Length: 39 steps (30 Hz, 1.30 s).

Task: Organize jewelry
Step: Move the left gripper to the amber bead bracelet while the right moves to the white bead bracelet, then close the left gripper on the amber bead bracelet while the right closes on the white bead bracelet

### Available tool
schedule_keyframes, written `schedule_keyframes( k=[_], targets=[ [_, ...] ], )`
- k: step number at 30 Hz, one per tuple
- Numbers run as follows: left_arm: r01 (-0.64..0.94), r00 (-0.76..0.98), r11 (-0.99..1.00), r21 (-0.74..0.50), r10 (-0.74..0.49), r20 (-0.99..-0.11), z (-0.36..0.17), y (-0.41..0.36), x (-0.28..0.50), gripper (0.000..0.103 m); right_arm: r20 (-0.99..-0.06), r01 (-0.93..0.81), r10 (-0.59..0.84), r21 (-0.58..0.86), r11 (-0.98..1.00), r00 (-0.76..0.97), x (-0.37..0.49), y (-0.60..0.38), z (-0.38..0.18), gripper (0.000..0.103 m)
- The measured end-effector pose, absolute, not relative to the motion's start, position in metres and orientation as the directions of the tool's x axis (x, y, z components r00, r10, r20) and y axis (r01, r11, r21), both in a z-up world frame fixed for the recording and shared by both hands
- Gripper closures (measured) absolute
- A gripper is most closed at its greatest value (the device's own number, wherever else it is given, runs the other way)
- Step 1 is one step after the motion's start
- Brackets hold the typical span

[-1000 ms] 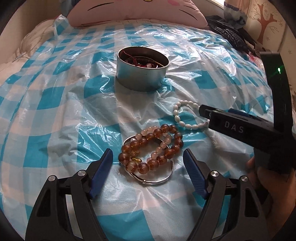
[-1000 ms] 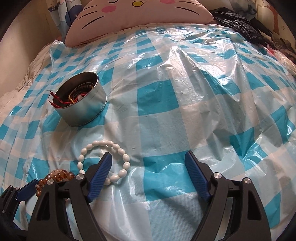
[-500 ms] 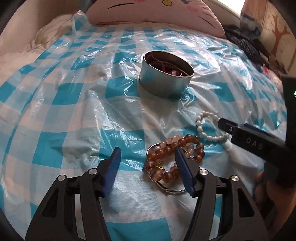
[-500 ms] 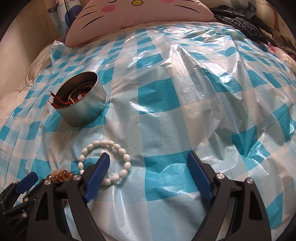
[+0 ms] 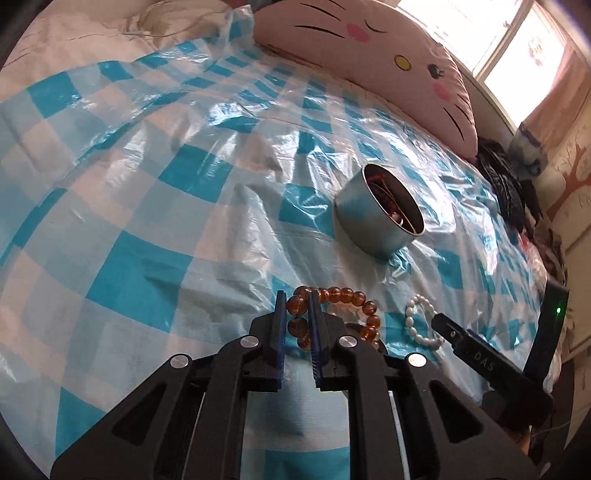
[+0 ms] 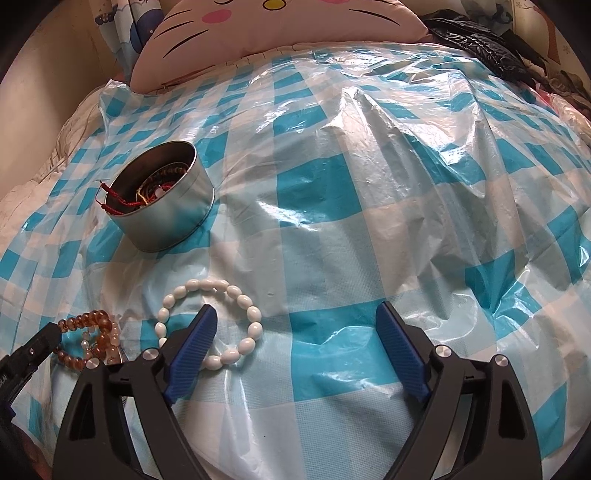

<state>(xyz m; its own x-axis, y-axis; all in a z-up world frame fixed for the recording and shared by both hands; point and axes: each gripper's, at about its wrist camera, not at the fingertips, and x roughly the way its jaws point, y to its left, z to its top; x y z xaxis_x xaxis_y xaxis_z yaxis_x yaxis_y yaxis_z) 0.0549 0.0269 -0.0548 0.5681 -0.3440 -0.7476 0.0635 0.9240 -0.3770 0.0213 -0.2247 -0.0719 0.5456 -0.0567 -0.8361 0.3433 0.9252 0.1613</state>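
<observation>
My left gripper [image 5: 296, 301] is shut on the amber bead bracelet [image 5: 334, 295], which lies on the blue checked plastic sheet [image 5: 147, 184]; amber beads show between its blue pads. The bracelet also shows in the right wrist view [image 6: 90, 339], tangled with a pale bead strand. A white bead bracelet [image 6: 208, 319] lies flat beside it, also in the left wrist view [image 5: 419, 325]. My right gripper [image 6: 297, 332] is open and empty, its left finger [image 6: 192, 350] over the white bracelet's ring. A round metal tin [image 6: 162, 206] with red cord and jewelry stands beyond; it also shows in the left wrist view [image 5: 376, 221].
A pink cat-face pillow [image 6: 280, 29] lies at the head of the bed. Dark clothes [image 5: 506, 184] are piled at the right edge. The sheet is wrinkled and shiny, with ridges near the middle [image 6: 369, 107]. A wall [image 6: 48, 74] is at the left.
My left gripper has shut on the amber bracelet and turned left. My right gripper has stayed open over the white bracelet.
</observation>
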Motion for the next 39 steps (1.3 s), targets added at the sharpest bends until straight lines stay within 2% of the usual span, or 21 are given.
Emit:
schedule_keyframes(
  k=[7, 8, 9, 14, 17, 19, 23, 24, 32, 34, 36, 38, 39],
  targets=[
    [0.002, 0.603, 0.949, -0.315, -0.253, -0.757, -0.052, 0.035, 0.058, 0.091, -0.833, 0.337, -0.057, 0.160, 0.928, 0.551, 0.021, -0.224, -0.072, 0.018],
    [0.007, 0.595, 0.954, -0.300, -0.245, -0.766, -0.053, 0.032, 0.059, 0.088, -0.832, 0.331, -0.050, 0.164, 0.929, 0.553, 0.021, -0.224, -0.072, 0.018],
    [0.017, 0.580, 0.959, -0.283, -0.240, -0.779, -0.056, 0.029, 0.061, 0.079, -0.829, 0.320, -0.038, 0.172, 0.932, 0.558, 0.021, -0.223, -0.072, 0.018],
    [0.052, 0.564, 0.978, -0.203, -0.197, -0.802, -0.060, 0.014, 0.062, 0.064, -0.824, 0.252, -0.027, 0.141, 0.957, 0.566, 0.024, -0.207, -0.070, 0.017],
    [0.046, 0.552, 0.976, -0.211, -0.201, -0.810, -0.063, 0.015, 0.064, 0.063, -0.829, 0.226, -0.016, 0.133, 0.965, 0.559, 0.027, -0.201, -0.073, 0.019],
    [0.039, 0.550, 0.973, -0.230, -0.213, -0.807, -0.064, 0.019, 0.064, 0.063, -0.828, 0.211, 0.010, 0.154, 0.965, 0.560, 0.026, -0.201, -0.073, 0.034],
    [0.028, 0.548, 0.970, -0.240, -0.216, -0.808, -0.065, 0.022, 0.064, 0.063, -0.820, 0.162, 0.099, 0.227, 0.960, 0.564, 0.025, -0.198, -0.074, 0.081],
    [0.027, 0.548, 0.970, -0.241, -0.216, -0.808, -0.065, 0.022, 0.064, 0.063, -0.820, 0.152, 0.110, 0.233, 0.961, 0.562, 0.025, -0.196, -0.074, 0.087],
    [0.027, 0.535, 0.971, -0.239, -0.216, -0.817, -0.068, 0.020, 0.066, 0.060, -0.826, 0.170, 0.116, 0.248, 0.954, 0.552, 0.028, -0.200, -0.078, 0.083],
    [0.033, 0.536, 0.970, -0.241, -0.221, -0.815, -0.068, 0.020, 0.065, 0.061, -0.811, 0.169, 0.166, 0.308, 0.936, 0.562, 0.026, -0.205, -0.078, 0.092],
    [0.040, 0.540, 0.967, -0.252, -0.233, -0.809, -0.066, 0.021, 0.064, 0.082, -0.795, 0.186, 0.179, 0.343, 0.921, 0.580, 0.021, -0.211, -0.075, 0.095],
    [0.036, 0.550, 0.960, -0.276, -0.250, -0.797, -0.063, 0.026, 0.062, 0.090, -0.770, 0.208, 0.183, 0.380, 0.901, 0.612, 0.013, -0.219, -0.069, 0.095],
    [0.033, 0.549, 0.954, -0.297, -0.266, -0.792, -0.063, 0.029, 0.062, 0.091, -0.756, 0.219, 0.182, 0.397, 0.891, 0.629, 0.009, -0.224, -0.066, 0.095]
  ],
)
